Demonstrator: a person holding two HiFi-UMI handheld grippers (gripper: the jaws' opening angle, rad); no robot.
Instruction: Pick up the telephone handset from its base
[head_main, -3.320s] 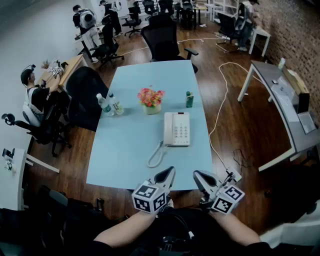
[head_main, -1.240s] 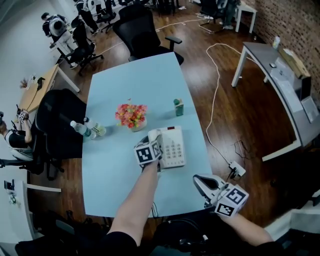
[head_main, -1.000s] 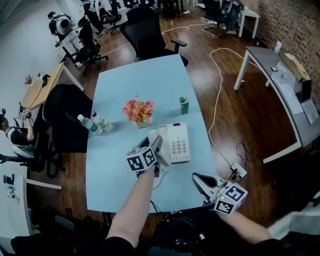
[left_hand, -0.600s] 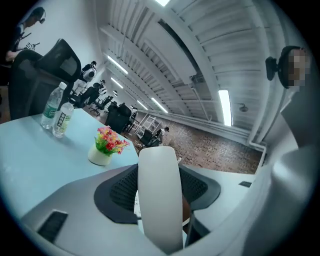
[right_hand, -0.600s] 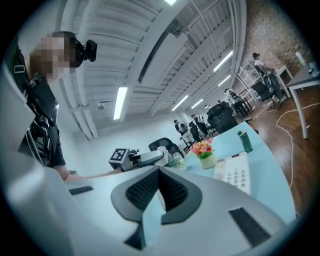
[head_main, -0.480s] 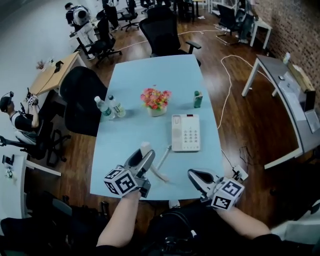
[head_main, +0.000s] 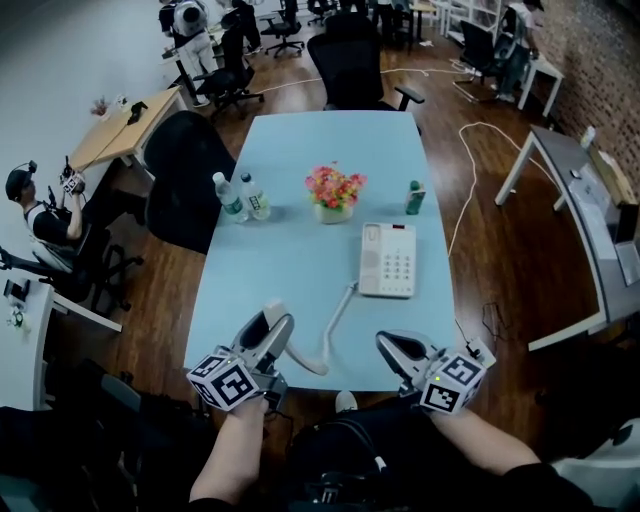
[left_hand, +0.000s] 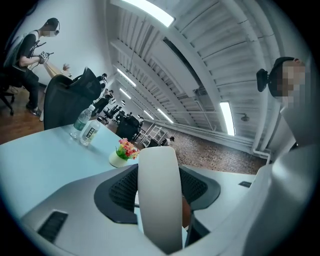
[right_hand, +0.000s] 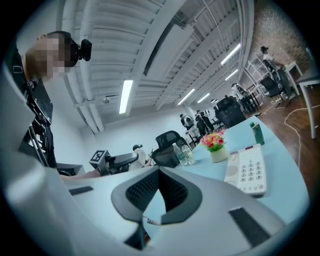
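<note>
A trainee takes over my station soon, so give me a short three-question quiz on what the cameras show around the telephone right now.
1. True or false: the handset rests on the telephone base.
2. Which hand-held gripper is shut on the handset? A. left B. right C. neither
3. Fill in: ___ water bottles stand on the table to the left of the flowers in the head view.

Key
1. False: it is off the base, joined to it only by the coiled cord.
2. A: the left hand-held gripper clamps it between its jaws.
3. Two.
</note>
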